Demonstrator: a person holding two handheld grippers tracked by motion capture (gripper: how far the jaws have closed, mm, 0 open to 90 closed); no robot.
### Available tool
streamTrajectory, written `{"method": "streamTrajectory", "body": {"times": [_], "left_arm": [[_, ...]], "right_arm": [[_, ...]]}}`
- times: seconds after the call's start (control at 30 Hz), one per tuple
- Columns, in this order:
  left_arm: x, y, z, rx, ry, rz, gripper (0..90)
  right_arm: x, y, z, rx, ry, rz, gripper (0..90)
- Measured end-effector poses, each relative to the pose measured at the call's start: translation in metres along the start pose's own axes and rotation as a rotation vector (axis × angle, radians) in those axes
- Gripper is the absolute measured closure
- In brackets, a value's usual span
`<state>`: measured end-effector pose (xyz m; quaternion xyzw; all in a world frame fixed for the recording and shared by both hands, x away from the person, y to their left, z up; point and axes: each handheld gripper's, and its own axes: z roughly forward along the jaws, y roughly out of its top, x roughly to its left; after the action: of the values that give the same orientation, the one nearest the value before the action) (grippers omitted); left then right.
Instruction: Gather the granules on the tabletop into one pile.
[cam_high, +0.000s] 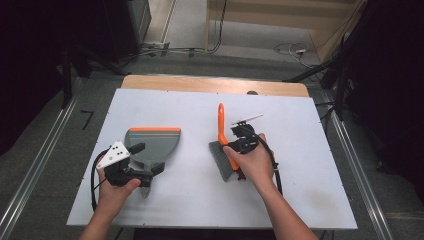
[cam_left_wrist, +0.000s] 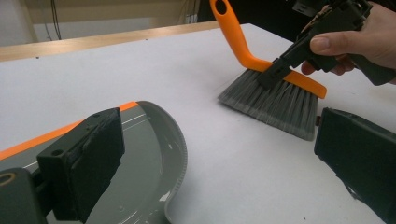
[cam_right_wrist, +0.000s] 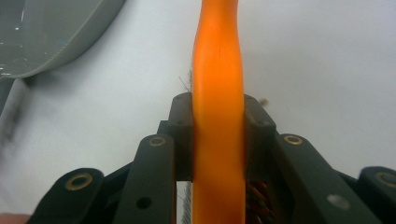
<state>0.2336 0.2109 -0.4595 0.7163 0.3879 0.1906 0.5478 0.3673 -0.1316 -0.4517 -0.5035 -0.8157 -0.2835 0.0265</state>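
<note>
While the right gripper (cam_right_wrist: 218, 121) clamps its jaws on the orange back of the brush (cam_high: 223, 145), the grey bristles (cam_left_wrist: 273, 103) rest on the white table (cam_high: 200, 200), right of centre in the high view (handle pointing to the top of the frame). Left gripper (cam_left_wrist: 210, 158) stands wide, pads spread, gripping nothing; one jaw hangs over the grey dustpan (cam_high: 152, 142), which lies left of centre, orange strip at its far edge. Brush and dustpan sit near each other, not touching.
</note>
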Motion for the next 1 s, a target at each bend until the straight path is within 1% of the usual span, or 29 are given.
{"method": "streamTrajectory", "body": {"times": [0.07, 0.13, 0.2, 0.27, 0.33, 0.37, 0.4, 0.43, 0.47, 0.5, 0.53, 0.6, 0.63, 0.67, 0.73, 0.8, 0.87, 0.9, 0.93, 0.97, 1.0], "left_arm": [[0.000, 0.000, 0.000, 0.003, 0.000, 0.001, 2.1], [0.000, 0.000, 0.000, 0.003, 0.000, 0.001, 2.1], [0.000, 0.000, 0.000, 0.002, 0.000, 0.000, 2.1], [0.001, 0.000, 0.000, 0.002, 0.000, 0.000, 2.1], [0.001, 0.000, 0.000, 0.001, 0.000, -0.002, 2.1], [0.001, 0.000, 0.000, 0.000, 0.000, -0.002, 2.1], [0.001, 0.000, 0.000, 0.000, 0.000, -0.002, 2.1], [0.001, 0.000, 0.000, 0.000, 0.000, -0.002, 2.1], [0.001, 0.000, 0.000, -0.001, 0.000, -0.004, 2.1], [0.001, -0.001, 0.000, -0.001, -0.001, -0.006, 2.1], [0.002, -0.001, 0.001, -0.001, 0.000, -0.006, 2.1], [0.002, -0.001, 0.001, 0.001, 0.000, -0.005, 2.1], [0.001, -0.001, 0.001, 0.002, 0.001, -0.004, 2.1], [0.001, -0.001, 0.001, 0.002, 0.001, -0.005, 2.1], [0.001, 0.000, 0.001, 0.003, 0.002, -0.004, 2.1], [0.001, 0.000, 0.001, 0.005, 0.004, -0.001, 2.1], [0.001, 0.000, 0.002, 0.005, 0.003, -0.002, 2.1], [0.000, 0.000, 0.002, 0.004, 0.003, -0.003, 2.1], [0.000, 0.000, 0.002, 0.005, 0.003, -0.004, 2.1], [0.000, 0.000, 0.002, 0.007, 0.004, -0.003, 2.1], [0.000, -0.001, 0.003, 0.005, 0.000, -0.003, 2.1]], "right_arm": [[-0.006, -0.005, -0.005, -0.002, 0.000, 0.017, 68.9], [-0.010, -0.008, -0.009, -0.009, -0.004, 0.026, 69.0], [-0.013, -0.011, -0.013, -0.016, -0.006, 0.029, 69.0], [-0.014, -0.013, -0.019, -0.030, 0.003, 0.027, 69.0], [-0.015, -0.014, -0.025, -0.053, 0.020, 0.010, 69.0], [-0.014, -0.014, -0.031, -0.065, 0.027, -0.011, 68.9], [-0.013, -0.014, -0.036, -0.073, 0.035, -0.043, 68.9], [-0.012, -0.013, -0.041, -0.073, 0.039, -0.059, 68.9], [-0.011, -0.012, -0.048, -0.074, 0.039, -0.134, 68.9], [-0.011, -0.011, -0.052, -0.068, 0.051, -0.196, 68.9], [-0.010, -0.010, -0.056, -0.044, 0.064, -0.260, 68.9], [-0.007, -0.012, -0.065, 0.003, 0.050, -0.447, 68.8], [-0.007, -0.014, -0.067, 0.019, 0.048, -0.504, 68.8], [-0.008, -0.016, -0.069, 0.054, 0.045, -0.584, 68.9], [-0.010, -0.021, -0.067, 0.096, 0.065, -0.703, 68.8], [-0.007, -0.028, -0.063, 0.156, 0.082, -0.752, 68.8], [-0.004, -0.034, -0.055, 0.196, 0.109, -0.818, 68.8], [-0.002, -0.037, -0.050, 0.215, 0.119, -0.844, 68.8], [-0.001, -0.038, -0.046, 0.233, 0.118, -0.860, 68.8], [0.001, -0.039, -0.041, 0.248, 0.110, -0.885, 68.8], [0.001, -0.037, -0.037, 0.227, 0.111, -0.931, 68.9]]}}
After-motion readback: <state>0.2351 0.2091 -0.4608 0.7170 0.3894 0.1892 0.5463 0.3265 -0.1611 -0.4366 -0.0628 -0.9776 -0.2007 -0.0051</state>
